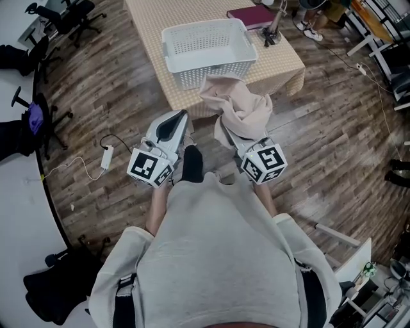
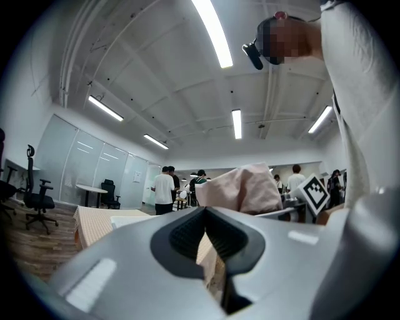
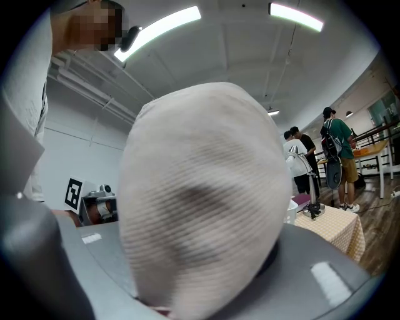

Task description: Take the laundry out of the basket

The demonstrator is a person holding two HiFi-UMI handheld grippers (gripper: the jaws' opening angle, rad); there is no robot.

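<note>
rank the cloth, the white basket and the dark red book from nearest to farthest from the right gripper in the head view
1. Beige cloth: held in the right gripper, bunched up at the near edge of the table.
2. White basket: on the table ahead, slightly to the left.
3. Dark red book: at the table's far side, beyond the basket.

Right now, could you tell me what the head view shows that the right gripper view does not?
Only the head view: the inside of the white basket, which looks empty, and office chairs on the floor. Only the right gripper view: ceiling lights and people standing beyond the table. Both: the beige cloth clamped in the right tongs, and the table with its checked cover.
</note>
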